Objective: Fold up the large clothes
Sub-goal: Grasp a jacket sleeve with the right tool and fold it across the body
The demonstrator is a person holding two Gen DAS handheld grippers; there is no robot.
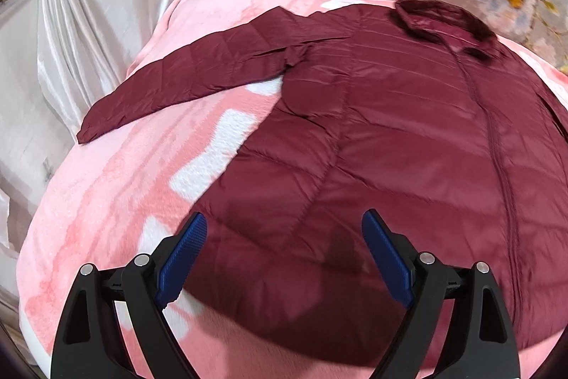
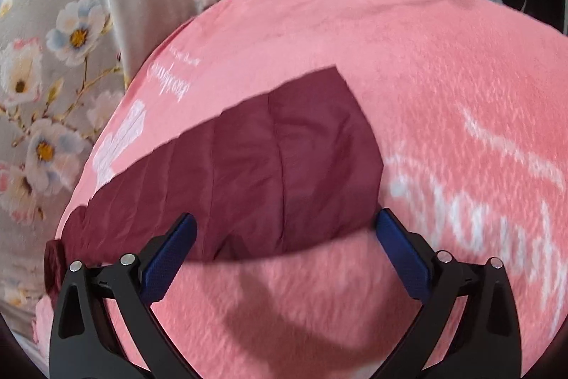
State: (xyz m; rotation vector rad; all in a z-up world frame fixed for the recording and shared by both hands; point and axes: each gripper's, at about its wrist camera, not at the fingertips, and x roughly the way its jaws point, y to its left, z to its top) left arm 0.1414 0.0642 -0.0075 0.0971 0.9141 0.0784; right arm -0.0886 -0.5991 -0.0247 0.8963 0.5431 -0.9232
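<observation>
Both pictures are bright, with soft and even light from above. The fisheye lens bends everything strongly, and dark corners close the round view. In the left wrist view the maroon jacket (image 1: 390,137) has a mild sheen and carries a soft shadow at 6 o'clock. The satin curtain (image 1: 88,23) at 10 o'clock shows glare. In the right wrist view the pink blanket (image 2: 443,87) is blurred at 3 o'clock, with a broad shadow at 6 o'clock.

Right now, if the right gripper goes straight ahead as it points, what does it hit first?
Most likely the maroon jacket sleeve, lying flat on the pink blanket just ahead of the right gripper's open jaws; depth is unclear, so it might touch the blanket first.
</observation>
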